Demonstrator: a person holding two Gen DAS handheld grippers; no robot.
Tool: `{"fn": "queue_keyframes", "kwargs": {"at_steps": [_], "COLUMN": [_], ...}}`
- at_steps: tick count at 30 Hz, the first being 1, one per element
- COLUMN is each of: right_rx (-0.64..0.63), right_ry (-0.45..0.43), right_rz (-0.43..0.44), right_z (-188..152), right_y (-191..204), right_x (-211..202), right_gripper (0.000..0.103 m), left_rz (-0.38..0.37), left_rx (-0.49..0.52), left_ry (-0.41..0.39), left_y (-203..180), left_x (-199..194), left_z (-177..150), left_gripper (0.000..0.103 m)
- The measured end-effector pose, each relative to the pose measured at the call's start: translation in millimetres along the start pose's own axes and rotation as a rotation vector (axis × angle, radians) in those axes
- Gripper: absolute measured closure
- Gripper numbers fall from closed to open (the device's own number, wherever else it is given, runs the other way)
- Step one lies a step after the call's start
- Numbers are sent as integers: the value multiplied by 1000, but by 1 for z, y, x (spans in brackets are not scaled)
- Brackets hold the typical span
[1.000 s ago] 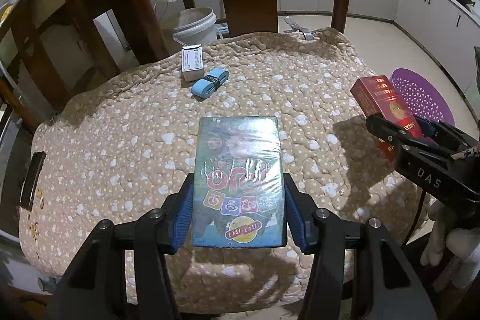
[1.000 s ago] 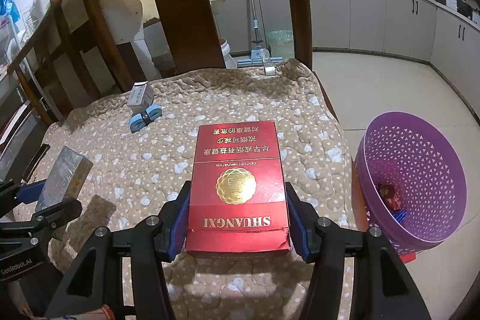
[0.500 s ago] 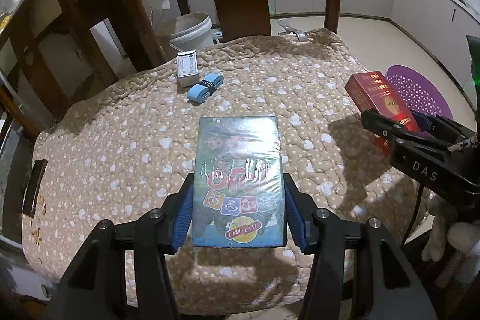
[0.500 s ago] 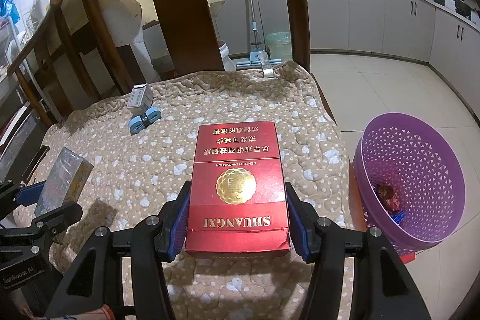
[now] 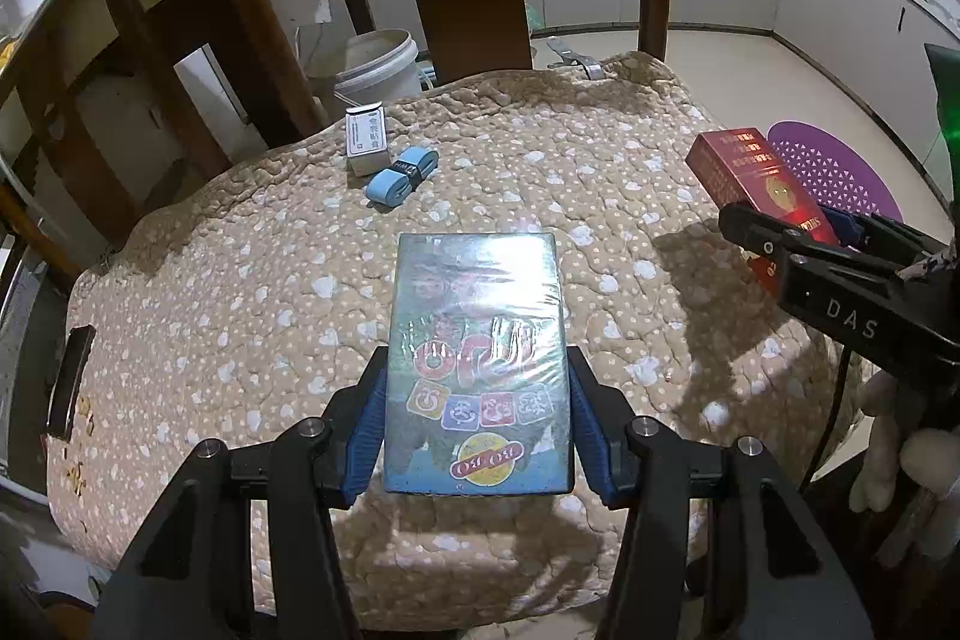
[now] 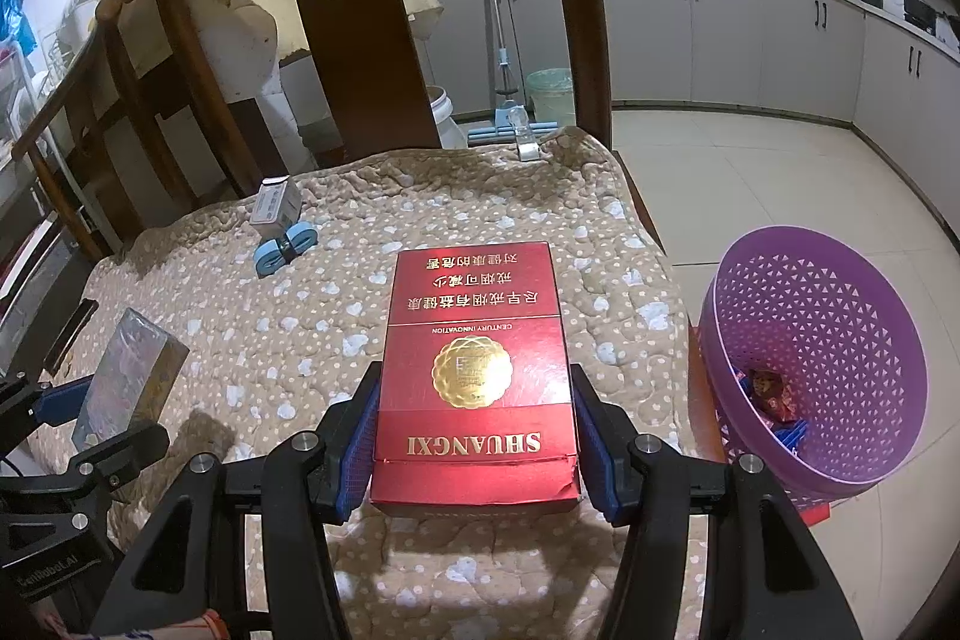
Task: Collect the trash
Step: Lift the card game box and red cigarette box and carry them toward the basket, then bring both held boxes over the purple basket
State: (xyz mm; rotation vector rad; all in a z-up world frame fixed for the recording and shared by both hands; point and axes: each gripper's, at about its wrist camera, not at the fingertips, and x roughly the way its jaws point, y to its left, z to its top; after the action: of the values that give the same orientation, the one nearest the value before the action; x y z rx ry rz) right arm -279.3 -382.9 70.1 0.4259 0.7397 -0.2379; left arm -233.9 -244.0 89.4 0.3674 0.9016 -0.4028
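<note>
My left gripper (image 5: 477,424) is shut on a shiny blue card box (image 5: 477,358) and holds it above the brown quilted cushion (image 5: 240,292). My right gripper (image 6: 474,430) is shut on a red Shuangxi carton (image 6: 474,346), held above the cushion's right side. The red carton also shows in the left wrist view (image 5: 756,178), and the blue box in the right wrist view (image 6: 129,376). A purple mesh basket (image 6: 840,280) stands on the floor to the right with a few wrappers inside.
A small white box (image 5: 366,139) and a light blue roll (image 5: 399,175) lie on the cushion's far left. Wooden chair backs (image 6: 354,40) rise behind the cushion. A white bucket (image 5: 378,61) and a mop (image 6: 510,124) stand on the floor beyond.
Both grippers have lifted and drawn back slightly with their boxes still held. Nothing was let go.
</note>
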Motion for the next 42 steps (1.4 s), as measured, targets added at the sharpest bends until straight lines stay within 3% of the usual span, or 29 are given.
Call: {"fn": "queue_keyframes", "kwargs": {"at_steps": [42], "right_rx": [59], "right_ry": [-55], "right_rz": [-25], "right_z": [8], "right_y": [-23], "right_x": [-15], "right_gripper": [42], "left_rz": [-18], "left_rx": [56], "left_ry": [18], "left_y": [-5], "left_x": [12], "left_z": [4], "left_gripper": [50]}}
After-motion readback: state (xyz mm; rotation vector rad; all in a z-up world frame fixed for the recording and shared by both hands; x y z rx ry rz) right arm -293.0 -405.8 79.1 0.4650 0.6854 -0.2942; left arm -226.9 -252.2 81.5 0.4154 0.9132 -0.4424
